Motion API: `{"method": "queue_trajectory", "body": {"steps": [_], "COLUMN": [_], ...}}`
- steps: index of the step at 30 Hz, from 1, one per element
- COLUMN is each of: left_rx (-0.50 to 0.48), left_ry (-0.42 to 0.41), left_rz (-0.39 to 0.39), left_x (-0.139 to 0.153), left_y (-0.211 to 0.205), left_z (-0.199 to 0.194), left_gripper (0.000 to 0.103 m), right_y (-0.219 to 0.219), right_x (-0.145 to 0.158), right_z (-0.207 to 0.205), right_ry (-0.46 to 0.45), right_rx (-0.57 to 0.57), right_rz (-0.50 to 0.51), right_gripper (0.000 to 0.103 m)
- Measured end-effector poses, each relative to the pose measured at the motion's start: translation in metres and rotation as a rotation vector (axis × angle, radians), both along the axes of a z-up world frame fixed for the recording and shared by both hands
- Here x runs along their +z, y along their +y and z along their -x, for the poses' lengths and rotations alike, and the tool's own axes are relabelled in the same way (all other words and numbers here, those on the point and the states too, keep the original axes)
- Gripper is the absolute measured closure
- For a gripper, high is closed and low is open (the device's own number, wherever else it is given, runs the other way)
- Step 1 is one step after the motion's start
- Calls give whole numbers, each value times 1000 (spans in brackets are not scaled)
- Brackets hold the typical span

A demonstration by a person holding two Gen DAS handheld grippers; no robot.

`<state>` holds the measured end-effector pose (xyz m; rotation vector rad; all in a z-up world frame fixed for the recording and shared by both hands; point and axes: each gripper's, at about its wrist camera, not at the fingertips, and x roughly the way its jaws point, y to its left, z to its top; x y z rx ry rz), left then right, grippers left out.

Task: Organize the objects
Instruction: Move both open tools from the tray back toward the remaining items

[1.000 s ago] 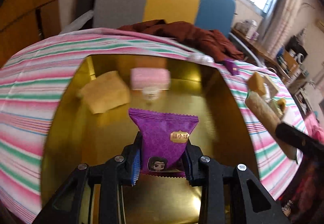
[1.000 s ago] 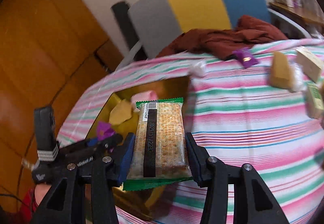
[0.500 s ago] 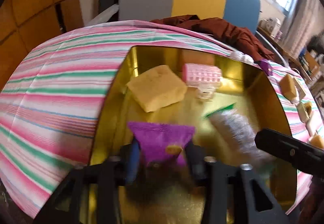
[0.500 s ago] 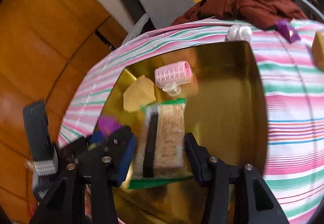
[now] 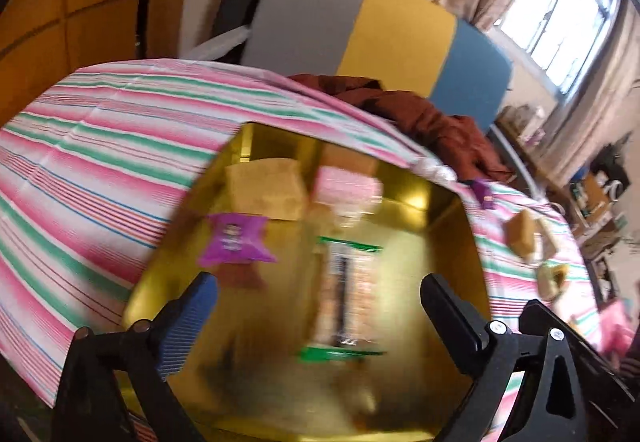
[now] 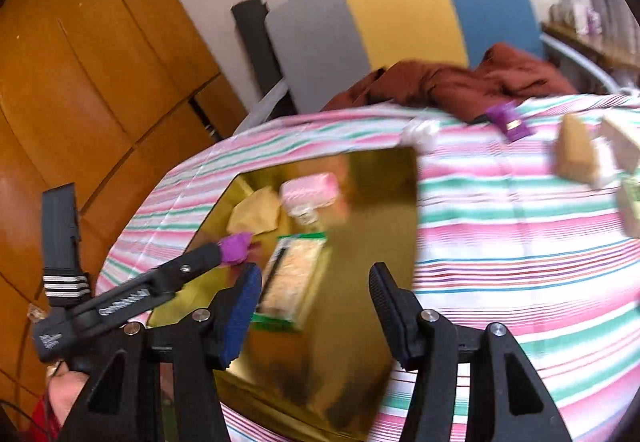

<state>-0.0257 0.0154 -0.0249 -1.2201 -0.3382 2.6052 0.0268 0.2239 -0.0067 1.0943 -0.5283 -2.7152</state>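
Observation:
A gold tray [image 5: 448, 226] rests on the striped cloth. In it lie a yellow sponge [image 5: 264, 188], a pink hair roller [image 5: 346, 188], a purple snack packet [image 5: 236, 240] and a green-edged cracker packet [image 5: 346, 296]. My left gripper [image 5: 316, 284] hovers over the tray's near part, its jaws opening wide with nothing between them; the purple packet lies free ahead of its left finger. In the right wrist view the cracker packet [image 6: 294, 276] lies flat in the tray [image 6: 384, 202]. My right gripper [image 6: 314, 278] is above it with its jaws opening, the pads clear of it.
A brown garment [image 6: 460, 82] is heaped at the table's far edge before a grey, yellow and blue chair [image 5: 360, 26]. On the cloth right of the tray lie another purple packet [image 6: 510, 122], a white wad [image 6: 420, 132] and several sponge blocks [image 6: 574, 154].
The left gripper let go of the purple packet, which now lies in the tray, and opened wide. The right gripper carried the cracker packet over the tray and released it there.

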Motion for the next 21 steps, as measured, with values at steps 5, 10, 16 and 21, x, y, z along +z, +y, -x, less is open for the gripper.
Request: {"method": "queue_trajectory", "body": {"steps": [5,10,16,21], "left_rx": [-128,-316,-489,-608], "left_ry": [50,109,75,19], "left_rz": [-20,18,-8,0], "left_x": [17,27,19,0], "left_y": [50,118,200,259], "left_z": [-19,-43,-60,-73], "left_gripper": [0,0,0,0], "right_y": [38,88,165,232], "right_x": [4,2,-11,-22], "right_z": [-24,-53,-92,-127], "right_ry": [23,18,-40,-90], "right_rx": [-83,-188,-382,-559], "right_rz": [-32,-41,-68,-54], "right_gripper": [46,46,46,46]}}
